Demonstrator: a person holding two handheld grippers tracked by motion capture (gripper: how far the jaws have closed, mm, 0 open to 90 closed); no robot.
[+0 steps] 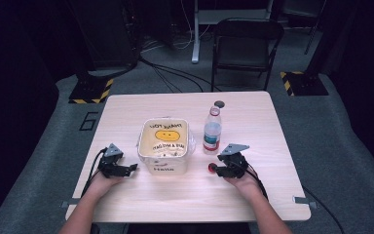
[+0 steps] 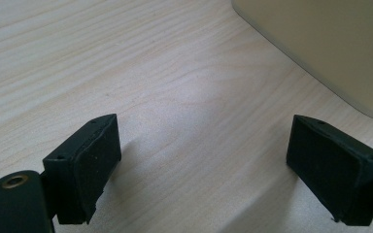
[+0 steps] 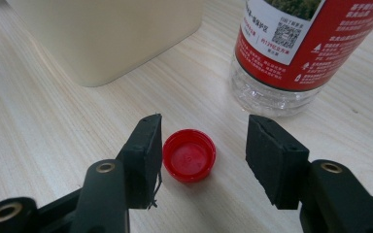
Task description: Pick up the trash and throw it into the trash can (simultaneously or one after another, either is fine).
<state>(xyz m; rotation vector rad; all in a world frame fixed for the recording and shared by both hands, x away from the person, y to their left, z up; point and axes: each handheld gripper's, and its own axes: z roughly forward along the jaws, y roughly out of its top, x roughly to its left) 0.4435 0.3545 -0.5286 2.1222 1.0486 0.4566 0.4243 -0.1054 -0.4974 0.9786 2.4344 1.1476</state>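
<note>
Surface: a pale wood-grain table top point(image 1: 272, 146) in the middle of the high view; forearms come in from the bottom edge.

Container: a cream, square plastic tub point(image 1: 167, 146) with a yellow smiley face printed inside, at centre frame. Its wall fills the upper right of the left gripper view and the upper left of the right gripper view.

Bottle: a clear plastic water bottle point(image 1: 212, 131) with a red and white label, upright just right of the tub and apparently uncapped. Its base sits at the upper right of the right gripper view.

Cap: a small red round plastic bottle cap point(image 3: 189, 155), lying open side up on the surface, below the bottle in the frame.

Right gripper point(image 3: 204, 145): jaws apart, straddling the cap; the cap touches or nearly touches the left-hand jaw, with a clear gap to the right-hand one.

Left gripper point(image 2: 204, 165): jaws wide apart over bare surface, nothing between them, the tub's corner ahead to the right.

Key relation: the cap already lies between the right jaws, off-centre toward the left one. Being round, it has no long axis to align with. The right hand is far nearer; closing would probably take it.
</note>
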